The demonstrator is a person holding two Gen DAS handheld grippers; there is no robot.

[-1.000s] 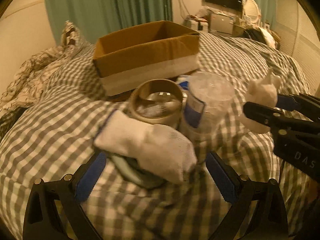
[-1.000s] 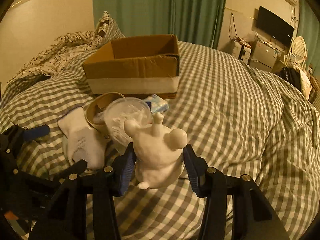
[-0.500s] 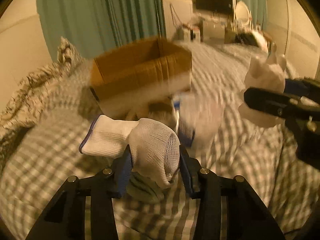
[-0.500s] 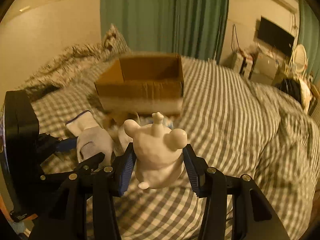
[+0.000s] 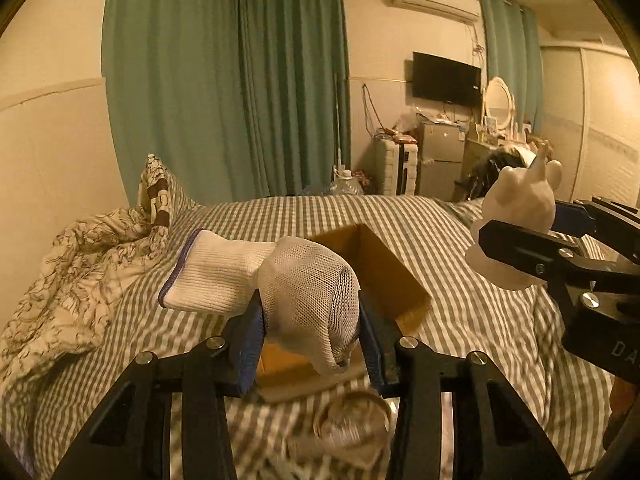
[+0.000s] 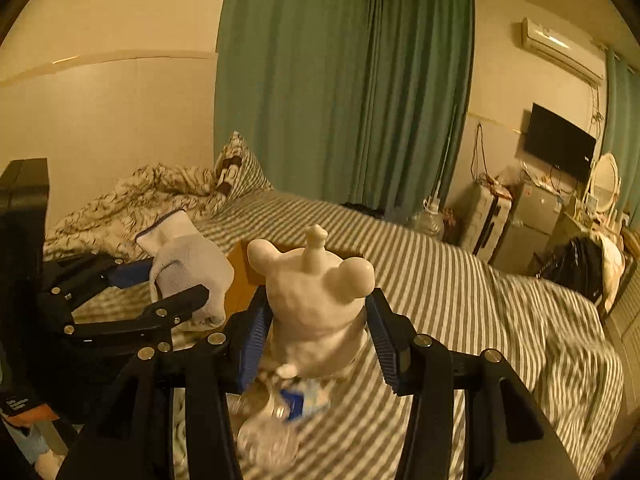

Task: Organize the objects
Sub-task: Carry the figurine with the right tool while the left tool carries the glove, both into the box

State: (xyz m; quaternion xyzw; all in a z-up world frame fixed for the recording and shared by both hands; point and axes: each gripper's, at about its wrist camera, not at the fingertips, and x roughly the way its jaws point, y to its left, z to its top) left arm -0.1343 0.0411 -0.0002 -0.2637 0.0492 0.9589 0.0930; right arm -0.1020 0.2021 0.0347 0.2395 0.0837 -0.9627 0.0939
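My left gripper (image 5: 310,330) is shut on a white knit glove (image 5: 280,284) and holds it in the air in front of the open cardboard box (image 5: 384,276) on the bed. My right gripper (image 6: 316,330) is shut on a white animal figurine (image 6: 316,300), lifted above the bed. The figurine also shows at the right of the left wrist view (image 5: 518,216), and the glove shows at the left of the right wrist view (image 6: 188,268). The box (image 6: 240,280) is mostly hidden behind both held things.
A round bowl with clear wrap (image 5: 352,420) and a clear plastic container (image 6: 268,436) lie on the checked bedcover (image 5: 480,320) below the grippers. A rumpled floral quilt (image 5: 76,264) lies at the left. Curtains, a TV and furniture stand beyond the bed.
My left gripper closed on the glove and lifted it. Both grippers rose and tilted up, so the bowl and container dropped to the bottom of the views.
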